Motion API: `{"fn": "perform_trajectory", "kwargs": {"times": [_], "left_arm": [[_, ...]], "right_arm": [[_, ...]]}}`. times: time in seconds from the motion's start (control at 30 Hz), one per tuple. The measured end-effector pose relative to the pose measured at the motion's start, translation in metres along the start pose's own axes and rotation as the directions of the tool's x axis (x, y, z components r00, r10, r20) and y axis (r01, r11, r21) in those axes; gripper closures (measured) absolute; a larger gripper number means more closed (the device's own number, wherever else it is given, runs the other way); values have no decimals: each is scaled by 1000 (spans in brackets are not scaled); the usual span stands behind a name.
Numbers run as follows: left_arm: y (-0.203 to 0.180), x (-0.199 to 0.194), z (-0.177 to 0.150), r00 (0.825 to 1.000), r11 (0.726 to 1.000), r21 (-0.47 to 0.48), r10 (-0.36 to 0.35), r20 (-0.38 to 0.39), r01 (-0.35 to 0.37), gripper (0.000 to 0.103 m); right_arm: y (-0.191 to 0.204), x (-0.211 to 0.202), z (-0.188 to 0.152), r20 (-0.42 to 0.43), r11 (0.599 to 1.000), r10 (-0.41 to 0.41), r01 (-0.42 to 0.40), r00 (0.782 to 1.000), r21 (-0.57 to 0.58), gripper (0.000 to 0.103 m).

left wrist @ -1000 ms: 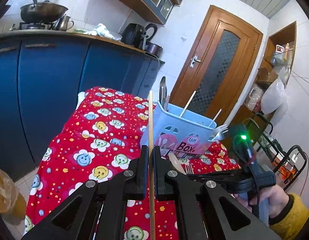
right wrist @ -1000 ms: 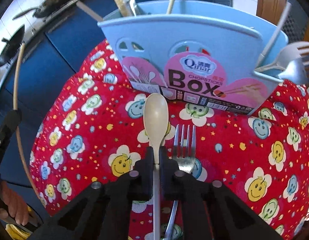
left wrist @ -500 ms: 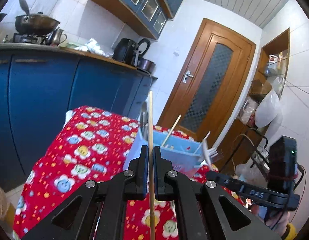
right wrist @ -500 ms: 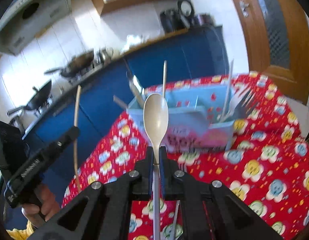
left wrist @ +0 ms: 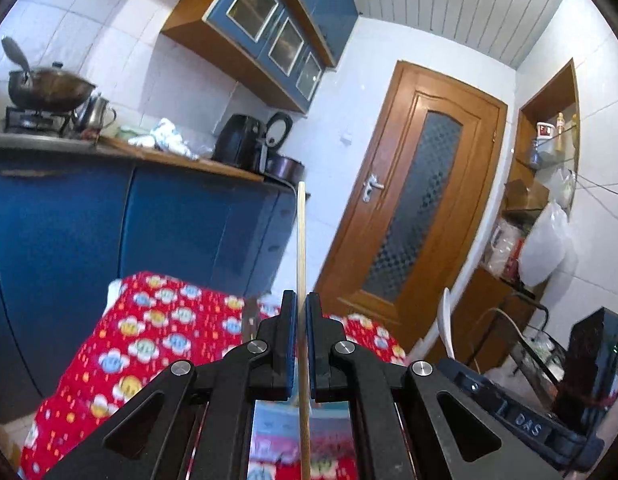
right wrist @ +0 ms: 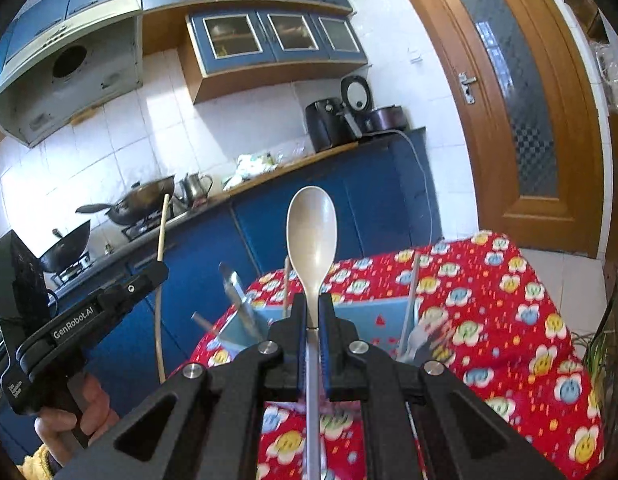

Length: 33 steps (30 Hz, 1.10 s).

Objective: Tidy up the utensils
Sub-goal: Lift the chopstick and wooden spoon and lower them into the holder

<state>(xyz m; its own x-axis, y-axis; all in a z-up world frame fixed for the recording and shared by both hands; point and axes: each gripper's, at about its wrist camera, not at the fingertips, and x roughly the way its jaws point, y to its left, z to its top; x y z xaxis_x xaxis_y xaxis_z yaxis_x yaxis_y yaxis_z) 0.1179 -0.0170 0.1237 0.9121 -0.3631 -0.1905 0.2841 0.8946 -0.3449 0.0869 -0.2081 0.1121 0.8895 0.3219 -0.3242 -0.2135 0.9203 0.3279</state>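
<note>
Red tablecloth [right wrist: 489, 292] patterned with smiley flowers, pale blue utensil box [right wrist: 373, 316], beige spoon [right wrist: 312, 232], tan chopstick [left wrist: 301, 248], blue cabinets [left wrist: 69, 232], brown door [left wrist: 413, 208]

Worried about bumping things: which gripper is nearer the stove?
Left. The left gripper, holding a chopstick, hangs toward the stove; the right gripper, gripping the spoon, sits farther off above the table.

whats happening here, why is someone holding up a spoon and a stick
A person is sorting utensils with two handheld grippers. The left gripper is shut on a wooden chopstick; the right gripper is shut on a beige spoon. Both are raised above the red tablecloth, near the blue utensil box, not yet dropped in.
</note>
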Motion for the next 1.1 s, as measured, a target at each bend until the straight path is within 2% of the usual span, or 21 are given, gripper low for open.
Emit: {"fn": "perform_trajectory", "kwargs": {"times": [0.27, 0.57, 0.73, 1.1], "left_arm": [[-7, 35, 4, 992, 997, 11, 79, 94, -81, 99], [-13, 57, -18, 969, 980, 82, 162, 185, -179, 99], [-9, 63, -31, 967, 976, 104, 171, 191, -193, 99], [-7, 70, -43, 975, 975, 127, 166, 149, -185, 99]], "right_arm": [[-8, 16, 12, 102, 998, -55, 59, 993, -32, 96], [-18, 45, 11, 161, 991, -122, 128, 979, -30, 96], [-16, 58, 3, 183, 981, -155, 173, 971, -87, 96], [-24, 75, -9, 110, 981, -162, 172, 981, -91, 95]]}}
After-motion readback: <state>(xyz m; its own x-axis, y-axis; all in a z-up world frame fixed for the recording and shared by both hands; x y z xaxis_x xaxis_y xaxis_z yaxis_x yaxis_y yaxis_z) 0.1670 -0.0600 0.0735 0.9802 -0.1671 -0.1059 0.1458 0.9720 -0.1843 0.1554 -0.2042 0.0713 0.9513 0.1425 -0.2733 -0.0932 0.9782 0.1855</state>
